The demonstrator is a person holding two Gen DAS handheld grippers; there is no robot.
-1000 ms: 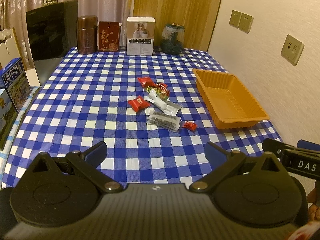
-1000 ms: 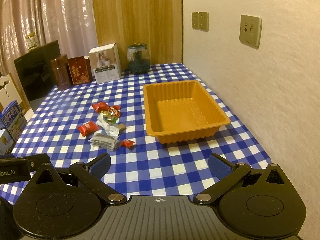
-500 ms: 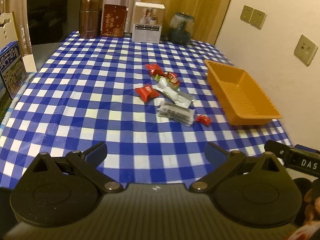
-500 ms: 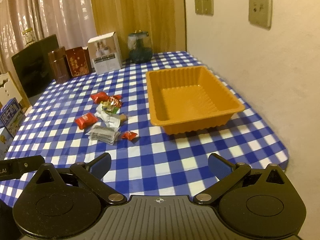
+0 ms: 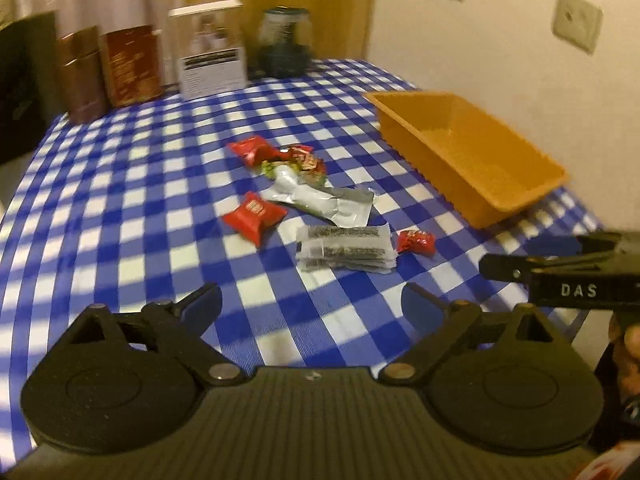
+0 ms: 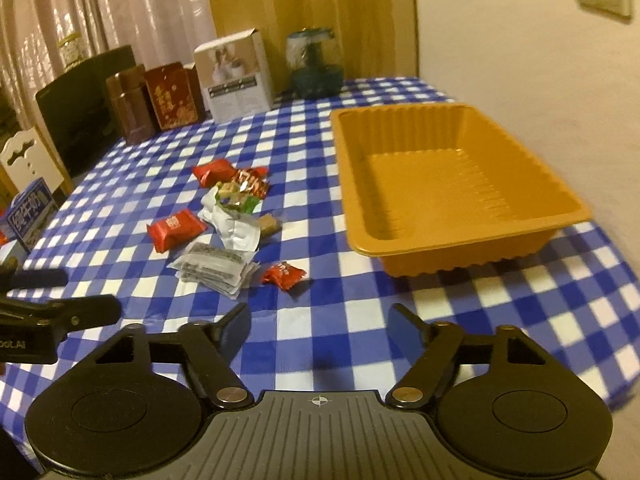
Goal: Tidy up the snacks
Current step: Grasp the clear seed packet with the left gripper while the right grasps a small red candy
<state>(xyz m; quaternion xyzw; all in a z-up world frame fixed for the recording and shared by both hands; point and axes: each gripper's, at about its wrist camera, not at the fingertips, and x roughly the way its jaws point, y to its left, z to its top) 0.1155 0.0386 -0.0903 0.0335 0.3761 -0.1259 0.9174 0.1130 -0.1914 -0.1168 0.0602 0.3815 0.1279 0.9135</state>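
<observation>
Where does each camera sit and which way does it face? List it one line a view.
Left wrist: on the left gripper, looking down over the snack pile toward the orange tray; own open jaws show, the right gripper at the right edge.
Right wrist: on the right gripper, facing the tray; own open jaws show, the left gripper at the left edge.
Shared: checked tablecloth, tray, the small red candy, back-row boxes. Both jaws have just been closing, nothing between them.

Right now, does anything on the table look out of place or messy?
Yes. The snacks lie in a loose heap on the checked cloth, some overlapping, while the orange tray beside them stands empty.
</observation>
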